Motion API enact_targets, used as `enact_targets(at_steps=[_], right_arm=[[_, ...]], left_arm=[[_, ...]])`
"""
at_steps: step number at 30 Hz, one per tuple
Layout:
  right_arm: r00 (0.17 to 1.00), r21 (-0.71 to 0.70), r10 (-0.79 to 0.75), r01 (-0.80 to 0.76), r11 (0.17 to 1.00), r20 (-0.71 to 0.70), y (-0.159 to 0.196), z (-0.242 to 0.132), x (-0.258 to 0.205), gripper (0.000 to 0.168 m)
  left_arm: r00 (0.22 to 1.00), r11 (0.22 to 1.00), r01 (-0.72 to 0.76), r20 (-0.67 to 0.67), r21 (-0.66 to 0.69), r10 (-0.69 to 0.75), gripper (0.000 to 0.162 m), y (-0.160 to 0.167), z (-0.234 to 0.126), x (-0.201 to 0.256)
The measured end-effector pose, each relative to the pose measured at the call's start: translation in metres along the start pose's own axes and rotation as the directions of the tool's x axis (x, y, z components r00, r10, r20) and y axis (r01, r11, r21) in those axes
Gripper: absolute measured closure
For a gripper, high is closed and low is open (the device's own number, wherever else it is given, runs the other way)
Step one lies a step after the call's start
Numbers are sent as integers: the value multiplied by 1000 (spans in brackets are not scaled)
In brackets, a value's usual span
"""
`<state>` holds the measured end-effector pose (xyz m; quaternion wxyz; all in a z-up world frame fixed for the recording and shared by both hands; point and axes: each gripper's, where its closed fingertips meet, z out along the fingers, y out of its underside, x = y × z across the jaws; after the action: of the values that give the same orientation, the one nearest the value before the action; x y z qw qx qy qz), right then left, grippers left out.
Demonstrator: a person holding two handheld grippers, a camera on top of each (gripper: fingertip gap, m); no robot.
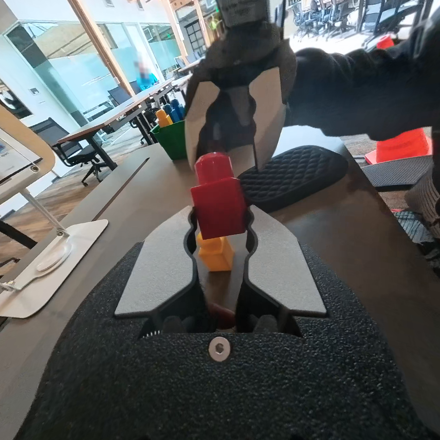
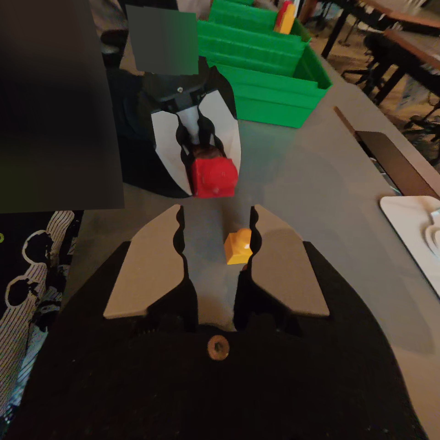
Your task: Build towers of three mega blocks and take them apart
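My left gripper is shut on a red mega block and holds it slightly tilted, stud up, above the dark table. A yellow block stands on the table just below and beyond it. In the right wrist view the red block sits in the left gripper, apart from the yellow block. My right gripper is open and empty, and the yellow block lies by its right finger. In the left wrist view the right gripper hangs open just over the red block's stud.
A green bin holding more blocks stands at the far side of the table; it also shows in the right wrist view. A black patterned pad lies behind the blocks. A white stand base is on the left. An orange cone stands beyond the table. Only a small space, under 4 cm, lies between the two pairs of fingers.
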<state>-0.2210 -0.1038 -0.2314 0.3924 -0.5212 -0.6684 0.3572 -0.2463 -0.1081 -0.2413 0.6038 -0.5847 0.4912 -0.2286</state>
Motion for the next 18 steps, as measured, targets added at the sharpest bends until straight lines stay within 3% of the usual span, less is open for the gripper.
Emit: enact_targets(at_steps=[6, 9, 13, 18], right_arm=[[987, -115, 16, 2, 993, 161, -7, 22, -12, 124], [985, -159, -39, 66, 985, 168, -5, 28, -12, 135], [980, -196, -88, 123, 973, 179, -6, 28, -12, 136], [975, -270, -147, 187, 945, 165, -12, 16, 2, 136]], left_arm=[[1000, 1000, -11, -26, -5, 11, 123, 3, 2, 7], [999, 1000, -22, -32, -17, 22, 124, 5, 3, 9], [999, 1000, 6, -48, 2, -6, 125, 4, 2, 10], [995, 996, 75, -74, 54, -71, 98, 8, -8, -1]])
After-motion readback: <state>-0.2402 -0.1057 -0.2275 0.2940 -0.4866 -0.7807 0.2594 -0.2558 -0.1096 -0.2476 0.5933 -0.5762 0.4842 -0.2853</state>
